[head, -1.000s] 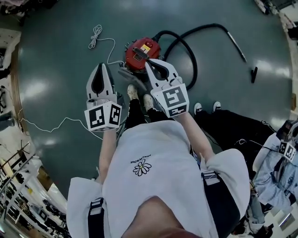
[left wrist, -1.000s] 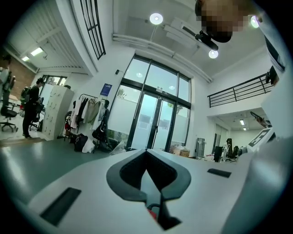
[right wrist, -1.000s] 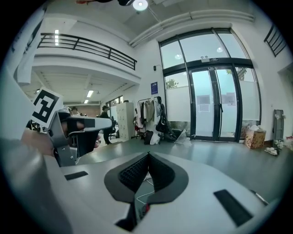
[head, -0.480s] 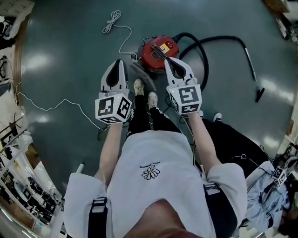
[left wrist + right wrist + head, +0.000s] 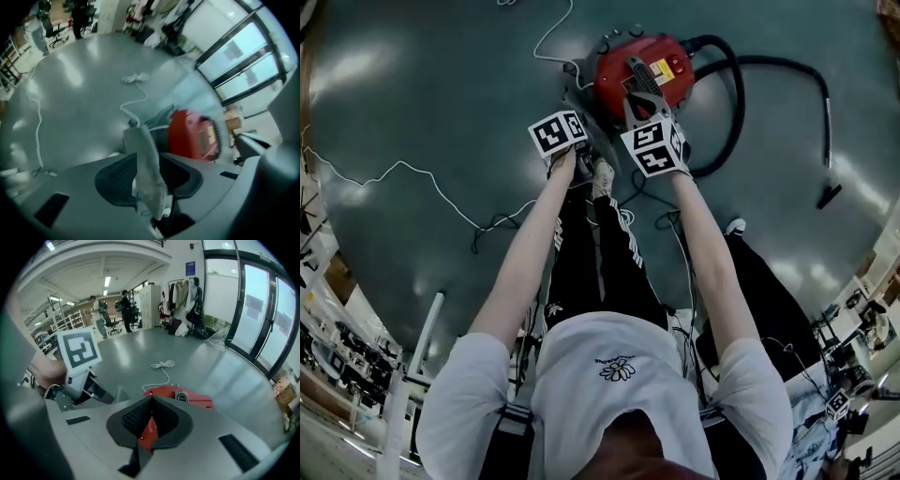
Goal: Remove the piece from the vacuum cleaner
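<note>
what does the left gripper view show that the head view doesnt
Only the left gripper view: a pale grey piece standing between the opening jaws of the left gripper, a cord bundle lying on the floor, and tall windows. Only the head view: the black hose curling across the floor and the person's legs. Both: the red vacuum cleaner and the white cord running up to it.
</note>
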Motion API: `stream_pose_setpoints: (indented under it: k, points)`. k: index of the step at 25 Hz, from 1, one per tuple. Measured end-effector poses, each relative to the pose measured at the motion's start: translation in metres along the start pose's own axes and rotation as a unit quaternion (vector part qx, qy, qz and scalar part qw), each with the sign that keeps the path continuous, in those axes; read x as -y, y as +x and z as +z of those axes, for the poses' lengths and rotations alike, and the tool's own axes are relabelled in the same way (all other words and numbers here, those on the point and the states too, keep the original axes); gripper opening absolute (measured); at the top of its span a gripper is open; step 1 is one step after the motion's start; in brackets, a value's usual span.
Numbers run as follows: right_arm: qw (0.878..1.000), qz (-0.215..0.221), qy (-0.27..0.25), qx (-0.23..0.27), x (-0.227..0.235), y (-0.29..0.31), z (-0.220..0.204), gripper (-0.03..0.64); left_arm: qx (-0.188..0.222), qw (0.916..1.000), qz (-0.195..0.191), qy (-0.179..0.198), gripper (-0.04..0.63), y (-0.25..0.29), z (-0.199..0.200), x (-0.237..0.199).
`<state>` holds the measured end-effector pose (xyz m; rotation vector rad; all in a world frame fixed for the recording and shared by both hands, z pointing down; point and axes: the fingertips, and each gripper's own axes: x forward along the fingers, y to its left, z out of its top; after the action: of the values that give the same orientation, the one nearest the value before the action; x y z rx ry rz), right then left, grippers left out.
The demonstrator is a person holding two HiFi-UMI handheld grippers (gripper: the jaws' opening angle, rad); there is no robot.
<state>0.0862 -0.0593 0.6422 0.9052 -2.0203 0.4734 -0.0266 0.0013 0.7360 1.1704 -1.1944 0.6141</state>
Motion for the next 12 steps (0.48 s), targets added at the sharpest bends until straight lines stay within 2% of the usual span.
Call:
stream_pose_setpoints:
  k: [1,2,3,6,7,9,12]
  points:
    - [1.0,0.007,-0.004,-0.021,-0.002,0.016,-0.012,0.012,-0.053,0.9979,0.028,-0.024,0.132,0.024,-0.016,-0.014]
    - [0.999,0.014,-0.006,-0.039,-0.005,0.028,-0.021,0.012,-0.089,0.9943,0.044,-0.038,0.129,0.039,-0.026,-0.023]
    - [0.999,0.018,-0.006,-0.05,-0.007,0.039,-0.027,0.012,-0.098,0.9929,0.042,-0.053,0.129,0.047,-0.026,-0.026]
    - [0.998,0.026,0.0,-0.049,-0.006,0.055,-0.029,0.012,-0.042,0.9916,0.002,-0.122,0.129,0.044,-0.001,-0.027]
    - [0.998,0.027,0.001,-0.048,-0.005,0.056,-0.029,0.012,-0.027,0.9909,-0.003,-0.132,0.129,0.04,0.003,-0.028]
    - [0.998,0.031,-0.001,-0.051,-0.007,0.058,-0.032,0.012,0.001,0.9944,-0.011,-0.105,0.129,0.031,0.008,-0.031]
    - [0.998,0.039,-0.009,-0.058,-0.014,0.065,-0.033,0.012,0.055,0.9979,-0.031,-0.016,0.129,0.015,0.018,-0.027]
